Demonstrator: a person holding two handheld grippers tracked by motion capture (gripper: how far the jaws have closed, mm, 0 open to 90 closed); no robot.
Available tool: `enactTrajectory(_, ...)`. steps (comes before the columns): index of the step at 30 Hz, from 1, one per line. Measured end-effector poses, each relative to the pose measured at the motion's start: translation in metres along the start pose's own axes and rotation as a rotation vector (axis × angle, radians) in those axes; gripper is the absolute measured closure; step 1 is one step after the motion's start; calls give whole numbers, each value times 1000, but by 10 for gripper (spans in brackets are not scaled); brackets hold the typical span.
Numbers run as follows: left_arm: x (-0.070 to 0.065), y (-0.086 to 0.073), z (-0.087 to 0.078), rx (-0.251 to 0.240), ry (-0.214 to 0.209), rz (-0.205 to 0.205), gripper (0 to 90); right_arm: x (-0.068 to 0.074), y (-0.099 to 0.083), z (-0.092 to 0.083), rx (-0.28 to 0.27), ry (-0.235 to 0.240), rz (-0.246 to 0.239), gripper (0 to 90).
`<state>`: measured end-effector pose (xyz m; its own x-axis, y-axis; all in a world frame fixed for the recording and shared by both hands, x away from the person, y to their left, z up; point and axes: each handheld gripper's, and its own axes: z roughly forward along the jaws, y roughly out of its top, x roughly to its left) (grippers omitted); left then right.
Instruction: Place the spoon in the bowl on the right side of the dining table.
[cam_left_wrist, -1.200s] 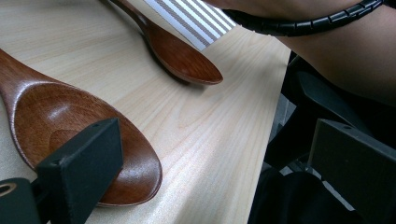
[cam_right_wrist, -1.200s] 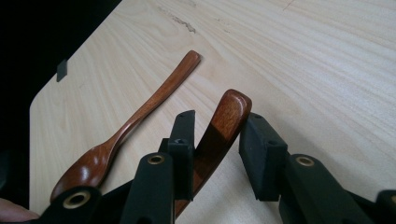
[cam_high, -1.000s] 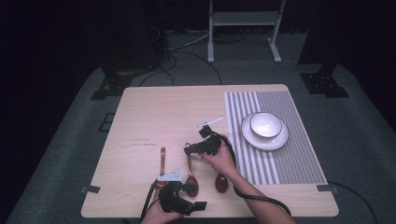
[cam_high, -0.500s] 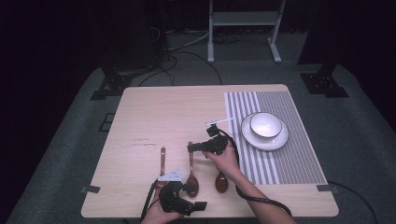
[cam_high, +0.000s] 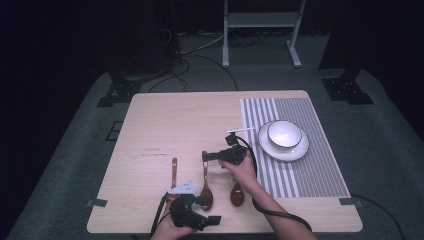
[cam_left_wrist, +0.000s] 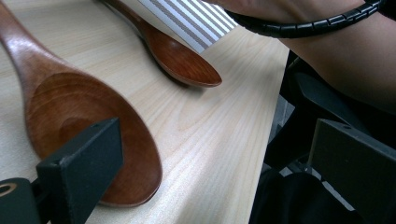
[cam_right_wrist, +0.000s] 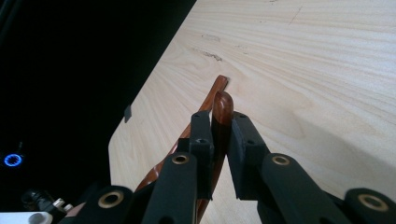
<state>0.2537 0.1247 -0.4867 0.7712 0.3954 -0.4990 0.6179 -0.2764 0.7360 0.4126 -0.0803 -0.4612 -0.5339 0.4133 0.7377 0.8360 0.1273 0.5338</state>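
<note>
Clamping middle spoon (cam_right_wrist: 221, 122) handle, right claw (cam_high: 206, 157), left claw (cam_high: 209, 210) released at table edge (cam_left_wrist: 261, 154).

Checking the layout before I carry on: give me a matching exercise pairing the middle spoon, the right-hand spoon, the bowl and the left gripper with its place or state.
1 middle spoon
2 right-hand spoon
3 bowl
4 left gripper

A on the plate
B open, at the table's near edge
C handle end clamped in the right gripper
D lying beside the striped mat

Pairs: 1-C, 2-D, 3-A, 4-B
</note>
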Motion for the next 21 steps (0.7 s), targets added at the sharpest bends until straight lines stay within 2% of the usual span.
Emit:
enactTrajectory(6,1,0,0,-17,-7,-13,23,-3,0,-3,-19,39,36,836)
enactTrajectory(12,1,4,-6,-58,-17,3,37,-3,1,-8,-24,35,36,837)
enactTrajectory(21,6,7,-17,-103,-3,-12,36,-7,4,-21,-50,26,53,837)
